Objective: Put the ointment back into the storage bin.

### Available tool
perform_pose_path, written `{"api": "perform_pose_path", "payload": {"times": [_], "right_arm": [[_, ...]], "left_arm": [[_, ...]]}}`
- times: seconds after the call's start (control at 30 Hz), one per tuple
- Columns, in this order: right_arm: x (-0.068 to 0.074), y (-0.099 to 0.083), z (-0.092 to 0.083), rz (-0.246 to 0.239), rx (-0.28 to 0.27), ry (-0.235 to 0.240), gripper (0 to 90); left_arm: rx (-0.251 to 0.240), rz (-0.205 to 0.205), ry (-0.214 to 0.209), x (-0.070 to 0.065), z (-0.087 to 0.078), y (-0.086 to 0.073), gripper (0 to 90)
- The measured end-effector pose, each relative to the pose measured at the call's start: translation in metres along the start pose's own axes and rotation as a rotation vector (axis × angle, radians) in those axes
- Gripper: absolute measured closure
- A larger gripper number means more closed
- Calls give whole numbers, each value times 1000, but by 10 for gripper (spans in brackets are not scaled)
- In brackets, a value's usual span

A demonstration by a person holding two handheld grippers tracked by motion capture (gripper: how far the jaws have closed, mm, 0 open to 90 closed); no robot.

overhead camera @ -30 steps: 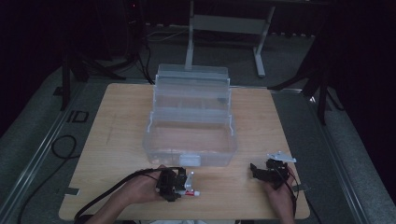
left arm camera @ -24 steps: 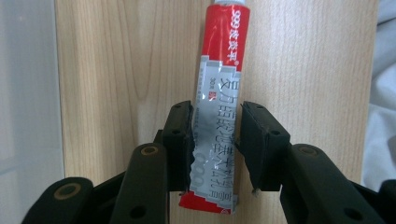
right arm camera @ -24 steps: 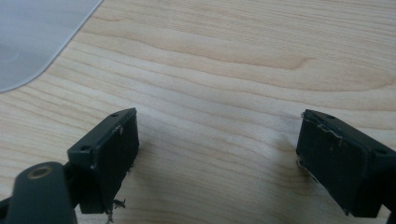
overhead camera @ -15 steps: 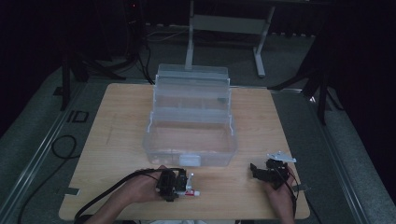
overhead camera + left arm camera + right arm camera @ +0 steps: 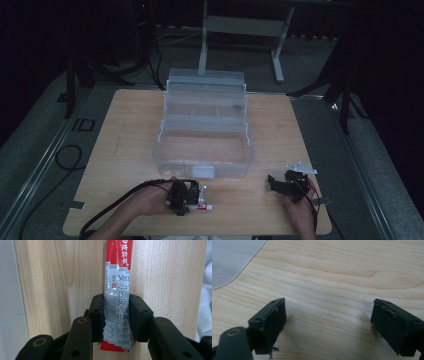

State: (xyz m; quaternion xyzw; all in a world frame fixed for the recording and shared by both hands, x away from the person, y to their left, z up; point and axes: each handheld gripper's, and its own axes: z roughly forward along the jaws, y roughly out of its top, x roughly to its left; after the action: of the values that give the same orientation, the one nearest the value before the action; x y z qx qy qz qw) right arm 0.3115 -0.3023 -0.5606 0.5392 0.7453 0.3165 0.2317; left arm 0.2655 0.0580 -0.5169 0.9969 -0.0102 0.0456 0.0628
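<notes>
Pinching a slim red-and-silver sachet (image 5: pixel 117 302) between its two black jaws, the left gripper (image 5: pixel 116 320) has just been closing, and its pads now press both long edges of the packet near its lower end. Seen in the left gripper view, the sachet lies flat on the pale wooden table (image 5: pixel 62 277) and runs from the jaws toward 12 o'clock, its red top strip farthest away and printed characters along its silver body. From the high view, the same left gripper (image 5: pixel 192 197) sits at about 7 o'clock on the table (image 5: pixel 125 150), held in a hand (image 5: pixel 150 200), with the sachet's red end (image 5: pixel 202 206) showing just beside it toward 3 o'clock.

The right gripper (image 5: pixel 328 322) stands spread wide, bare wood grain between its jaws and nothing in them; a corner of the translucent box (image 5: pixel 229 260) sits at its 10 o'clock. In the high view this right gripper (image 5: pixel 287 182) rests at about 5 o'clock, well apart from the left one, a grey three-cornered plate on top.

A clear plastic tiered organiser box (image 5: pixel 205 135) stands open at the table's centre, at 12 o'clock from both grippers, its near wall close to the left gripper.
</notes>
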Motion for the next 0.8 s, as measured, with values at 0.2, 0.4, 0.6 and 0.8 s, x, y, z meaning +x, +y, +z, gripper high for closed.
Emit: {"api": "perform_pose_path", "payload": {"times": [0.2, 0.4, 0.6, 0.8], "right_arm": [[0, 0, 0, -1, 0, 0, 127], [0, 0, 0, -1, 0, 0, 127], [0, 0, 0, 0, 0, 0, 127], [0, 0, 0, -1, 0, 0, 127]], "left_arm": [[6, 14, 6, 0, -2, -2, 676], [-7, 12, 17, 1, -11, -8, 678], [-11, 5, 37, 2, -21, -15, 679], [-2, 7, 50, 2, -25, -19, 680]]}}
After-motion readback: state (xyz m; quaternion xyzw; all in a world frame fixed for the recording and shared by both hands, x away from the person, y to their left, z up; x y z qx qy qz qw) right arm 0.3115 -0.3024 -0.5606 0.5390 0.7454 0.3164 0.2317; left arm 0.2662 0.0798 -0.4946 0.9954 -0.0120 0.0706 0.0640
